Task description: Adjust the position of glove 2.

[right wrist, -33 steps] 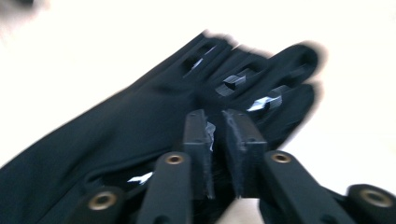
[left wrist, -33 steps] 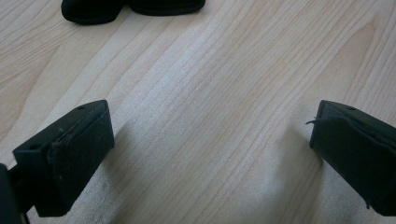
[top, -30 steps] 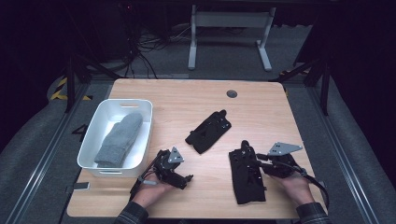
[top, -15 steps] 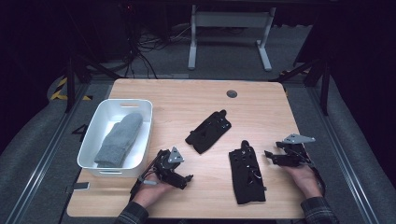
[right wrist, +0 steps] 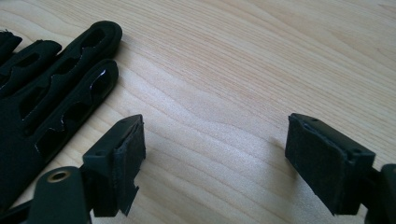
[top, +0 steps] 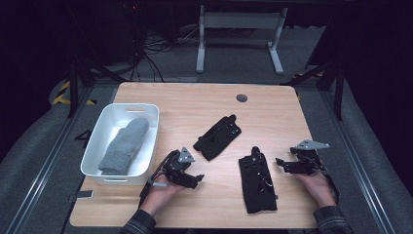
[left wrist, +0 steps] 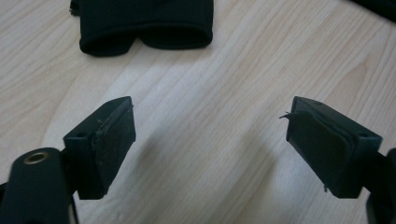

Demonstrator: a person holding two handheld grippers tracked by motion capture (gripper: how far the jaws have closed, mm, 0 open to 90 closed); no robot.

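Two black gloves lie flat on the wooden table: one [top: 217,137] near the middle, slanted, the other [top: 257,179] closer to the front edge. My left gripper [top: 196,179] rests left of them, its jaws [left wrist: 210,116] wide apart over bare wood; they have just been closing a little with nothing between them. The cuff of the middle glove [left wrist: 144,23] lies beyond them. My right gripper [top: 281,164] sits just right of the near glove, open; its jaws [right wrist: 215,135] have just been opening and are empty, with that glove's fingers [right wrist: 51,84] to their left.
A white bin [top: 95,146] stands at the table's left with a grey knitted mitten [top: 124,145] inside. A dark round grommet [top: 241,98] sits near the far edge. Bare wood stretches behind the gloves and along the right side.
My right gripper pulled away to the right off the near glove and its jaws spread; the glove stays on the table. The left hand has kept its place.
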